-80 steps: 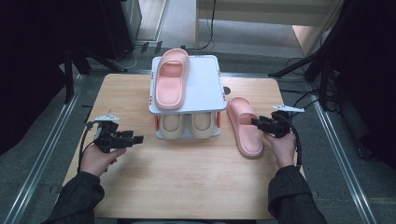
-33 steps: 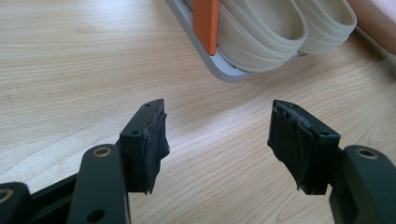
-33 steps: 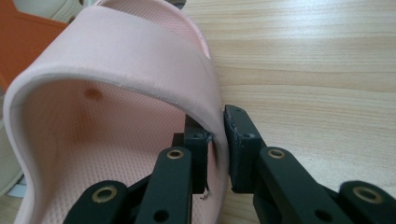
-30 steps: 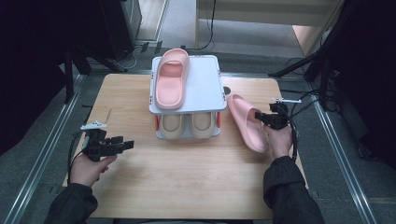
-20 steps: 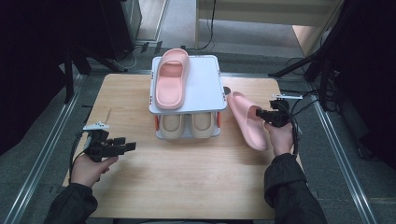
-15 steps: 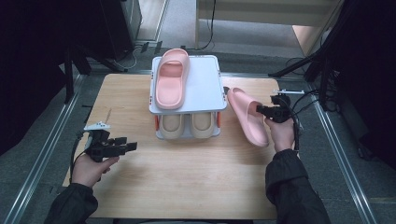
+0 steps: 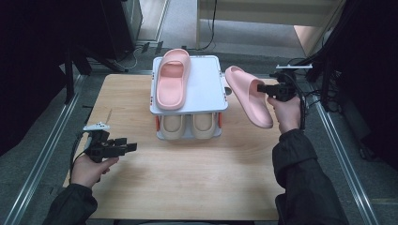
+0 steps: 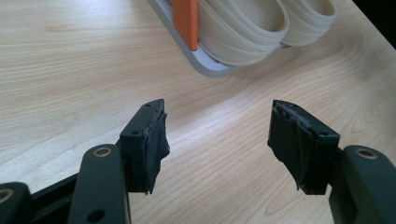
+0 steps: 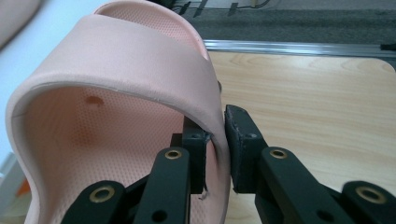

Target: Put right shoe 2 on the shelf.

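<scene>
Currently the right tongs (image 9: 215, 140) clamp the side wall of a pink foam slipper (image 7: 248, 96), held off the table (image 7: 197, 187) just right of the two-tier shoe rack (image 7: 206, 82). The slipper hangs tilted, its long axis running from toe, up near the rack's white top shelf, down toward the person. Its mate (image 7: 171, 77) lies lengthwise on the left half of that shelf; the free right half lies just left of the held slipper. The foam is smooth outside, dimpled on the footbed. Beige slippers (image 7: 192, 124) occupy the lower tier. The left tongs (image 8: 217, 140) stand wide and empty, well left of the rack.
</scene>
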Tool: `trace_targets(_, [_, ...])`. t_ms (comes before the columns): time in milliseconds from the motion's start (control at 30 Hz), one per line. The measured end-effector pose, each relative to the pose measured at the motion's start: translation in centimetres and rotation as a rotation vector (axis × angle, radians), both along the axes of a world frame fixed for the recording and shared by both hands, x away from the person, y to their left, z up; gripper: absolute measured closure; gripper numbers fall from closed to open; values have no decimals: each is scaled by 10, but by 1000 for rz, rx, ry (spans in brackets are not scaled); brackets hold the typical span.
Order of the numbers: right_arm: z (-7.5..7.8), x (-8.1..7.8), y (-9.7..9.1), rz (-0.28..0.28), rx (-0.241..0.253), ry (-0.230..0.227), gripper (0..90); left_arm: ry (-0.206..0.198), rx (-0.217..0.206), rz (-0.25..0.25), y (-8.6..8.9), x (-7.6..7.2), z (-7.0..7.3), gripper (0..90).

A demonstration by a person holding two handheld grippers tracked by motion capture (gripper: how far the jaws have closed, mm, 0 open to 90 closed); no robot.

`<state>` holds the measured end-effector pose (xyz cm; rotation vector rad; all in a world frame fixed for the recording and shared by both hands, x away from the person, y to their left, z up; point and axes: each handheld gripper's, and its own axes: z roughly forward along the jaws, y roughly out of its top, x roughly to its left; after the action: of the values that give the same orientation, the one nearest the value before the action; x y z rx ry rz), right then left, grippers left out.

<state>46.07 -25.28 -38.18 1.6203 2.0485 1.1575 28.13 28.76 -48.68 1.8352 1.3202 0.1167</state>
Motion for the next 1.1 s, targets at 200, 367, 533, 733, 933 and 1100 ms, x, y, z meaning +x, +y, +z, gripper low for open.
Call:
trace_targets(200, [26, 10, 17, 22, -42, -10, 797, 10, 2, -24, 0, 1, 0, 375])
trace_targets(367, [44, 16, 31, 33, -51, -6, 795, 1, -5, -36, -1, 3, 1, 379])
trace_targets(533, [65, 23, 46, 50, -51, -19, 788, 2, -5, -56, -3, 4, 1, 376])
trace_targets(733, [82, 34, 64, 51, -47, -32, 789, -4, 9, -57, -2, 6, 2, 372])
trace_targets(933, [82, 45, 80, 38, -75, -20, 786, -12, -1, -58, -1, 8, 3, 372])
trace_targets(1100, [76, 52, 91, 30, -89, -14, 775, -16, -5, -65, -2, 8, 3, 372])
